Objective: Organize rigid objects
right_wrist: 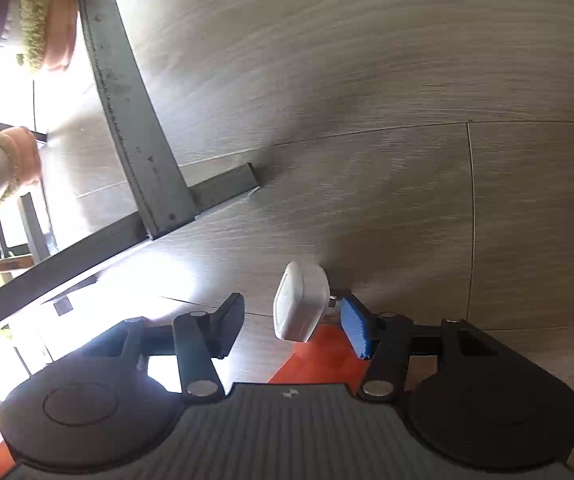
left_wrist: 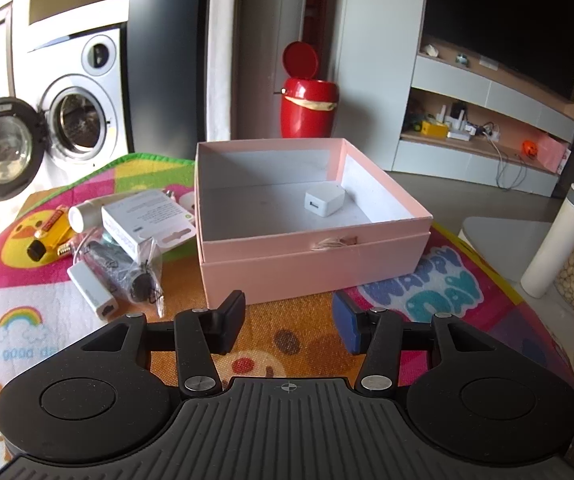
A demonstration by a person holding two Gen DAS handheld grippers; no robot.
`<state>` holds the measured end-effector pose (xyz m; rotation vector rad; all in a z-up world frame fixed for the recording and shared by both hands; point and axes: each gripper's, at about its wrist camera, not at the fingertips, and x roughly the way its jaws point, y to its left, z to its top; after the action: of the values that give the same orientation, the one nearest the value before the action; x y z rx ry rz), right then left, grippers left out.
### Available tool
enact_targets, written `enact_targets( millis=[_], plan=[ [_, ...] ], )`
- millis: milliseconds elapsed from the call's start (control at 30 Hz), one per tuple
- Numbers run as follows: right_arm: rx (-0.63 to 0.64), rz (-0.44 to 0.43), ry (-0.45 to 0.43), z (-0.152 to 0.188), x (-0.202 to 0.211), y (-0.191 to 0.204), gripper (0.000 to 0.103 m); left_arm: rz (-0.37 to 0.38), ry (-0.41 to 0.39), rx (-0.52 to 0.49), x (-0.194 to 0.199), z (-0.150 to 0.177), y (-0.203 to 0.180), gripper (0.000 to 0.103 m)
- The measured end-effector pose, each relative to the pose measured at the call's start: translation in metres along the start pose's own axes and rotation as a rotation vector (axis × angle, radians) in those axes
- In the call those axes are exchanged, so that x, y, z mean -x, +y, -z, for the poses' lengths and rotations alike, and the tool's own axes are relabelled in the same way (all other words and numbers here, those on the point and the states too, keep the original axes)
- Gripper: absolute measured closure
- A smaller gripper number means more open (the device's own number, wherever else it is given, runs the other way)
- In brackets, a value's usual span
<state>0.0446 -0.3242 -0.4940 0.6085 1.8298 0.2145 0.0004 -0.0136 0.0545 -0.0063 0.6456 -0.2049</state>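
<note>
play mat (left_wrist: 427,312) reads "happy day"; white carton's (left_wrist: 143,220) print too small.

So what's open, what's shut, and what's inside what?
pink box: open, no lid on.
white charger cube: lying inside the pink box.
washing machine door: swung open.
red bin: lid flipped up.
left gripper: open, holding nothing.
right gripper: open, not squeezing.
white plug: between the right gripper's fingers, by the blue pad.
white bottle: standing upright, capped.
</note>
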Motion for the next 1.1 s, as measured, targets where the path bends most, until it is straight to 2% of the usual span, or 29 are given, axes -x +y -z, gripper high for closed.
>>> enact_targets(
  millis=[33,100,200,300,367,467,600,700,733,900,1000,1100],
  plan=[
    [0.009,0.011,0.015,0.000,-0.005,0.001,0.078,0.003,0.001,0.002,-0.001,0.001,0.002,0.050],
    [0.014,0.016,0.014,0.008,-0.003,0.000,0.083,0.010,0.001,0.006,-0.001,0.002,0.005,0.050],
    [0.005,0.042,-0.032,0.031,0.012,-0.013,0.083,0.037,-0.010,0.019,-0.002,0.002,0.008,0.050],
    [-0.029,0.002,-0.087,0.067,0.039,-0.039,0.083,0.081,-0.028,0.020,-0.003,0.003,0.010,0.050],
    [-0.050,-0.006,-0.123,0.100,0.064,-0.054,0.083,0.123,-0.036,0.027,-0.007,0.005,0.011,0.050],
    [-0.023,0.063,-0.190,0.157,0.110,-0.065,0.083,0.191,-0.045,0.038,-0.013,0.009,0.011,0.050],
    [-0.006,0.129,-0.320,0.236,0.198,-0.069,0.084,0.277,-0.064,0.040,-0.017,0.015,0.008,0.050],
    [0.038,0.184,-0.464,0.288,0.279,-0.052,0.087,0.327,-0.071,0.036,-0.017,0.020,0.006,0.050],
    [0.063,0.194,-0.512,0.302,0.304,-0.041,0.102,0.337,-0.071,0.030,-0.016,0.023,0.006,0.050],
    [0.284,0.253,-0.791,0.352,0.411,0.042,0.103,0.337,-0.099,0.039,-0.002,0.032,0.015,0.050],
    [0.370,0.304,-0.869,0.359,0.439,0.070,0.103,0.343,-0.114,0.093,0.006,0.033,0.026,0.050],
    [0.340,0.295,-0.840,0.355,0.435,0.063,0.102,0.344,-0.129,0.083,0.013,0.036,0.029,0.050]
  ],
)
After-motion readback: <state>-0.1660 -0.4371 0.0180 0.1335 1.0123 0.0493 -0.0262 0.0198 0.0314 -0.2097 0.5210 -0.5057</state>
